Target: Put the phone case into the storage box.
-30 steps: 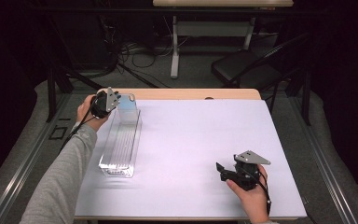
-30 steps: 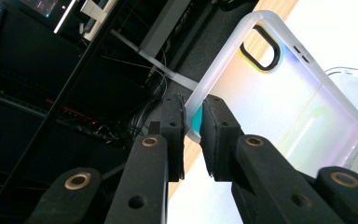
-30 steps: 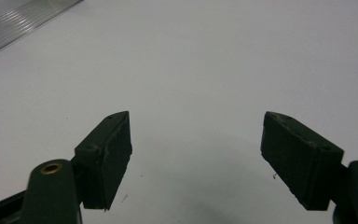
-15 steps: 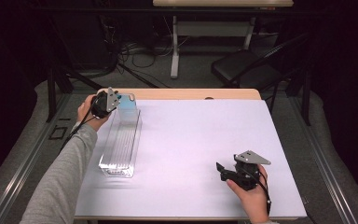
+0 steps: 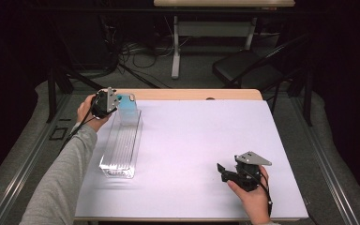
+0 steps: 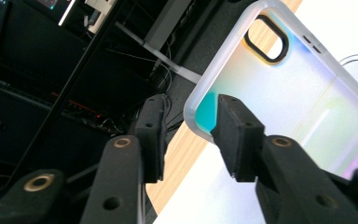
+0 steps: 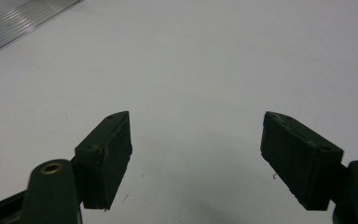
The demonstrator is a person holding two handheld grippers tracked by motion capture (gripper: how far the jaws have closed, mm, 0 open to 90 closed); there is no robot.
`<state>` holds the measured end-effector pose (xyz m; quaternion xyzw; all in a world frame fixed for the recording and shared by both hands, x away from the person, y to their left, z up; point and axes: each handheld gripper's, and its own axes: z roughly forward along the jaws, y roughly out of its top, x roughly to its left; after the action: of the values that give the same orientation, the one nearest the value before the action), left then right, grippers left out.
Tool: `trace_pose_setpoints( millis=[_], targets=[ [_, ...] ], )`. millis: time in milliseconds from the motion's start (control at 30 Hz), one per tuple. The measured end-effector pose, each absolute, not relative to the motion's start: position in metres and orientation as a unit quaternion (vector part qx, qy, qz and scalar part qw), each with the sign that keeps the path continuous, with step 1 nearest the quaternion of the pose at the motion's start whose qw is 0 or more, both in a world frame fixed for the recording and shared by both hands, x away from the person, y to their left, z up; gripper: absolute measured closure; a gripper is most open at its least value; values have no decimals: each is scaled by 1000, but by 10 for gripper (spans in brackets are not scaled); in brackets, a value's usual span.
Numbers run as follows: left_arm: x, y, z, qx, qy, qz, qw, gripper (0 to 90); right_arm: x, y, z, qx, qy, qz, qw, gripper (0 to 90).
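Left gripper (image 5: 114,101) at far left corner of table (image 5: 192,154), jaws parted beside phone case (image 5: 127,110).

Jaws just opening, a clear gap between them in left gripper view (image 6: 189,135); case (image 6: 279,93) partly behind one jaw, its corner at the gap's edge; no pad seen pressing on it, contact with that jaw not clear. Case iridescent, teal at the near corner, camera cutout at its far end, standing upright at the far end of clear tray (image 5: 120,145). Right gripper (image 5: 222,172) well apart at near right, jaws wide over bare white surface (image 7: 191,70), holding nothing.
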<state>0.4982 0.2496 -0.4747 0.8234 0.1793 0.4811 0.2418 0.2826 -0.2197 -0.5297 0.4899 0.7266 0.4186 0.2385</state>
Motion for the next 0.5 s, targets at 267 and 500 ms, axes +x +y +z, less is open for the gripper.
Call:
trace_pose_setpoints(
  millis=[267,500],
  targets=[
    [499,250,-475,820,181,487,242,518,282,-220,-530,490,727,418,239,244],
    [498,250,-474,818,180,487,246,454,282,-219,-530,489,727,418,240,244]
  ],
)
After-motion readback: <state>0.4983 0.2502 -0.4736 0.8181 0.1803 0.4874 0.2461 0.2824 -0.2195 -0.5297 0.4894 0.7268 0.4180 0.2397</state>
